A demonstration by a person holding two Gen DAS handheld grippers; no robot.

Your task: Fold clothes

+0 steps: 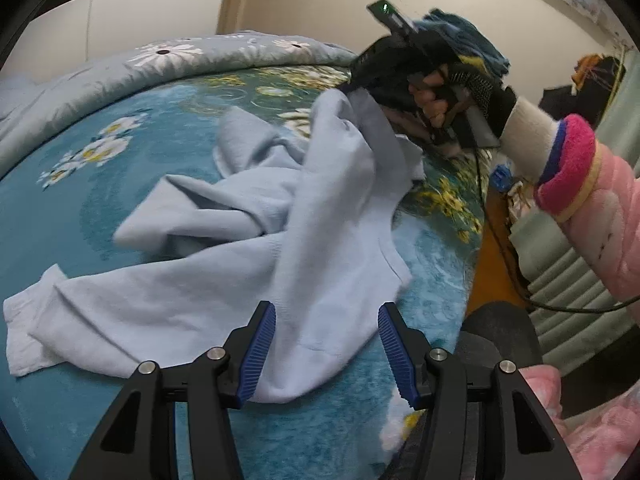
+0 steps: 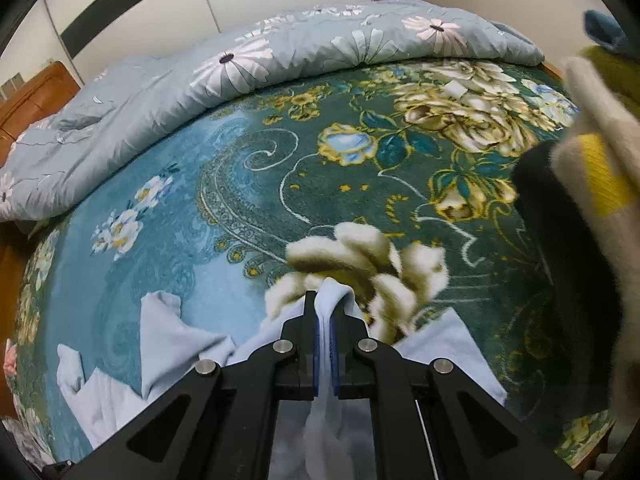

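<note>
A light blue garment (image 1: 224, 280) lies crumpled on a teal floral blanket (image 1: 120, 184) on a bed. My left gripper (image 1: 326, 348) is open, its blue pads on either side of the garment's near edge, just above it. My right gripper (image 2: 326, 344) is shut on a fold of the garment (image 2: 332, 300) and lifts that part off the blanket. In the left wrist view the right gripper (image 1: 352, 88) shows at the upper right, holding the raised cloth.
A pale blue daisy-print quilt (image 2: 240, 64) is bunched along the far side of the bed. A wooden headboard (image 2: 36, 92) stands at the left. A bed edge and green ribbed padding (image 1: 560, 272) lie at the right. A dark and yellow cloth pile (image 2: 592, 176) sits at the right.
</note>
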